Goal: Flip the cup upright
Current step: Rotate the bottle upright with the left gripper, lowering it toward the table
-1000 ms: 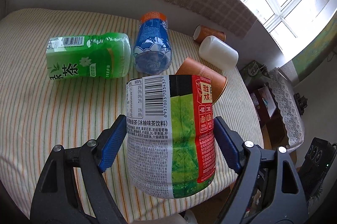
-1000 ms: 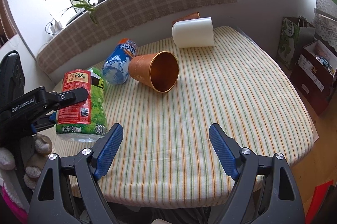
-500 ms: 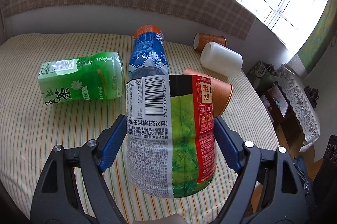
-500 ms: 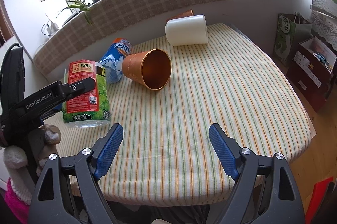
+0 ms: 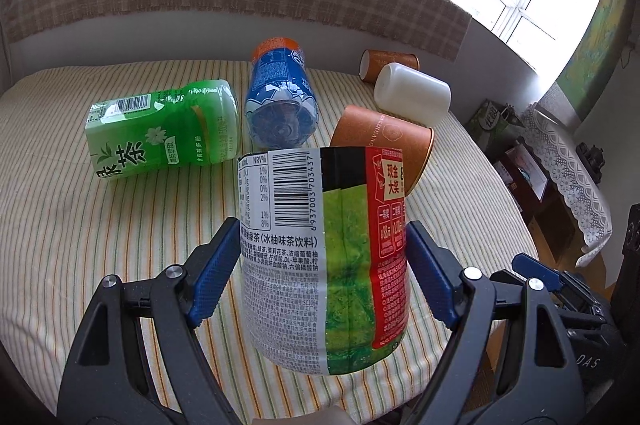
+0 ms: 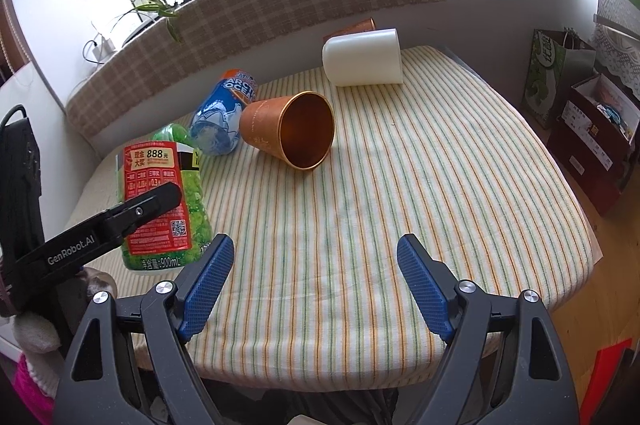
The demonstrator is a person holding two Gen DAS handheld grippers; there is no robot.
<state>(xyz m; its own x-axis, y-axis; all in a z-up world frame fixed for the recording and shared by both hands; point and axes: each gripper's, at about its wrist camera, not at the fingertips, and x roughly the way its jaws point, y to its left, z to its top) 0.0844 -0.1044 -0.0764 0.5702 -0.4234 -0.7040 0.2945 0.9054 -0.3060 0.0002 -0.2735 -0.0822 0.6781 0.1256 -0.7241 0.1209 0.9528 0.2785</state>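
Blue rubber pads clamp the label of a large green tea bottle (image 5: pixel 324 257), which the left gripper (image 5: pixel 323 261) holds upright at the near left edge of the striped tablecloth (image 6: pixel 420 185); whether its base rests on the cloth or hangs just above it cannot be told. The right gripper (image 6: pixel 311 277) waits over the near edge with its jaws spread wide and nothing between them.

Beyond the held bottle, towards the middle of the table, a copper cup (image 6: pixel 294 131) lies on its side, its open mouth turned towards the near right edge and its base just beside a toppled blue bottle (image 6: pixel 220 113). A second green bottle (image 5: pixel 164 129) lies flat near the left edge. At the far edge a white cup (image 6: pixel 362 57) rests on its side, with another copper cup (image 5: pixel 388 63) just behind it.

To right the nearest copper cup well, the free right gripper would probably do best to close across the wall close to the rim, where the taper is widest, then swing the mouth upward in one arc. Too light a grip may let the cup roll towards the blue bottle. The held bottle stands close beside the cup's left flank and should be kept out of that swing.
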